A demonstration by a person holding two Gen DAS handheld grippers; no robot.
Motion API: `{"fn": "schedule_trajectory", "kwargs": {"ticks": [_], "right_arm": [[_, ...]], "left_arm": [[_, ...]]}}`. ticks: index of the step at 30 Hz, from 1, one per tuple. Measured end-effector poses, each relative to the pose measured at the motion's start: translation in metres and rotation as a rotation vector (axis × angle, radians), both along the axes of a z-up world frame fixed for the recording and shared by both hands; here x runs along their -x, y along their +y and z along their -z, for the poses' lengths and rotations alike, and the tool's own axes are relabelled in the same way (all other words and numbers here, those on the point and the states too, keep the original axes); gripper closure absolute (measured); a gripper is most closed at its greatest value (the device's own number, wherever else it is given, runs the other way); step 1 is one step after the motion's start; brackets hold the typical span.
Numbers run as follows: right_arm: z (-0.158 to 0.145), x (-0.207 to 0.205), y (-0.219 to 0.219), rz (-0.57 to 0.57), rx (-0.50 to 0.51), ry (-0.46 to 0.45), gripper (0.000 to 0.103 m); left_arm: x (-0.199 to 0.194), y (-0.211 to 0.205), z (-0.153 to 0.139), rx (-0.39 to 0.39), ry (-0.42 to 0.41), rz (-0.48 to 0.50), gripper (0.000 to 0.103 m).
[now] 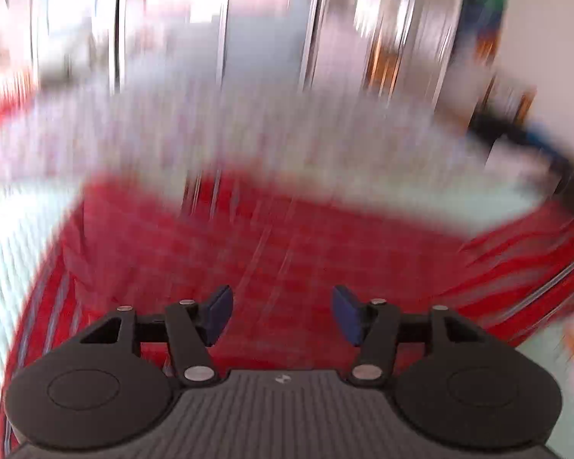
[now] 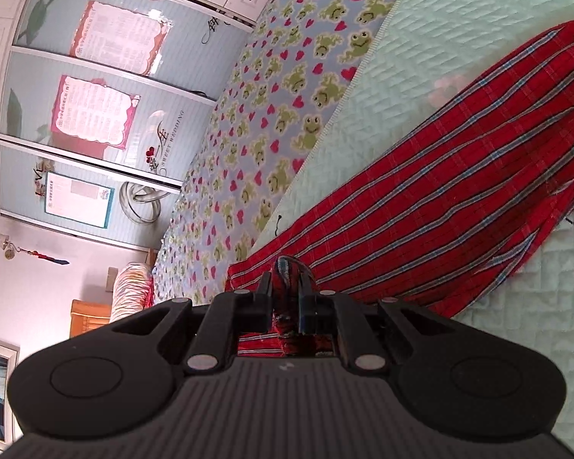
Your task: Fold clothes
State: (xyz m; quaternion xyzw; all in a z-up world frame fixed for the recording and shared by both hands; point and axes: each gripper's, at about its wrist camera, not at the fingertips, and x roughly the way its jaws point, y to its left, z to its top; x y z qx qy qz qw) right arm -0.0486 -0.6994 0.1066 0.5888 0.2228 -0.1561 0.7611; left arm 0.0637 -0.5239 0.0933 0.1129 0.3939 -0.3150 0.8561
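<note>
A red plaid garment [image 2: 459,176] with blue and white stripes lies spread on a pale green quilted bedspread [image 2: 478,19]. My right gripper [image 2: 286,287] is shut on a bunched corner of this cloth, which fills the gap between its fingers. In the left wrist view everything is heavily blurred. There the red plaid garment [image 1: 287,252] covers the bed below my left gripper [image 1: 283,313]. Its blue pads [image 1: 220,313] stand well apart with nothing between them. At the far right of that view a dark shape with blue shows, too blurred to name.
A frog-and-heart patterned blanket [image 2: 287,95] lies along the bed's far side. Beyond it stands a wardrobe with sliding doors [image 2: 95,95] carrying posters. A wooden cabinet [image 2: 90,315] and a rolled cushion [image 2: 132,294] sit by the wall.
</note>
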Motion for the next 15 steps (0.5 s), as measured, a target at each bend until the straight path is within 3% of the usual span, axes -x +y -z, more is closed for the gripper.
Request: {"fn": "schedule_trajectory", "kwargs": {"ticks": [4, 6, 11, 15], "right_arm": [[-0.003, -0.008, 0.001, -0.007, 0.016, -0.001, 0.092], [-0.007, -0.013, 0.004, -0.023, 0.035, -0.005, 0.092], [-0.017, -0.018, 0.020, -0.071, 0.094, -0.024, 0.092], [-0.021, -0.018, 0.035, -0.095, 0.117, -0.033, 0.092]], "left_arm": [[0.025, -0.004, 0.039, -0.127, -0.057, 0.093, 0.046], [0.034, -0.003, 0.045, -0.122, -0.097, 0.090, 0.045], [0.023, 0.004, 0.047, -0.064, -0.027, 0.058, 0.043], [0.027, 0.006, 0.047, -0.050, -0.020, 0.071, 0.043]]}}
